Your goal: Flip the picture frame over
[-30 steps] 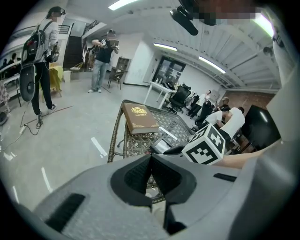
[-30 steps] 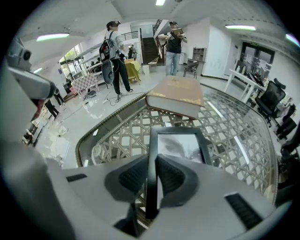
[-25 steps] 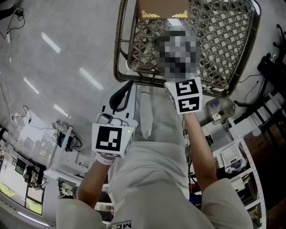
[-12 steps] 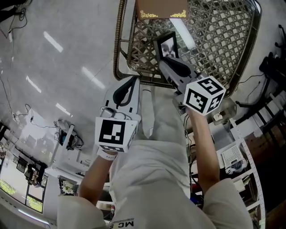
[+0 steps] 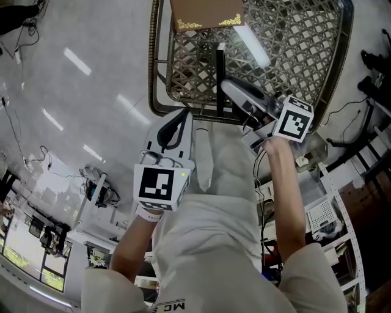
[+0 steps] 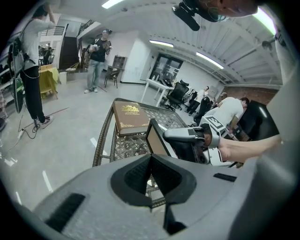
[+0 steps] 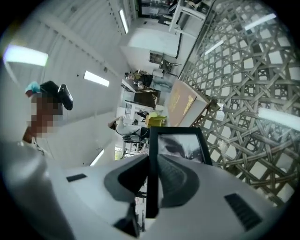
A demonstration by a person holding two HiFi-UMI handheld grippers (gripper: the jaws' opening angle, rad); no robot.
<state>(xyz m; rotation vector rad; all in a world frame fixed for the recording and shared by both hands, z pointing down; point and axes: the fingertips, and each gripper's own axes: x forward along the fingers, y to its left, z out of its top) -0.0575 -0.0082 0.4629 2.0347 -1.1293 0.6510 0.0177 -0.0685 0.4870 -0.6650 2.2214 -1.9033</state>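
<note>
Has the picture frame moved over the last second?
Yes. Held in the right gripper, the picture frame has rolled from face-on to edge-on in the head view, staying just below the brown book over the woven table.

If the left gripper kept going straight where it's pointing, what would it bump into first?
Probably the woven table, at its near rim just beyond the left gripper. The picture frame looks farther in, but depth is unclear.
</note>
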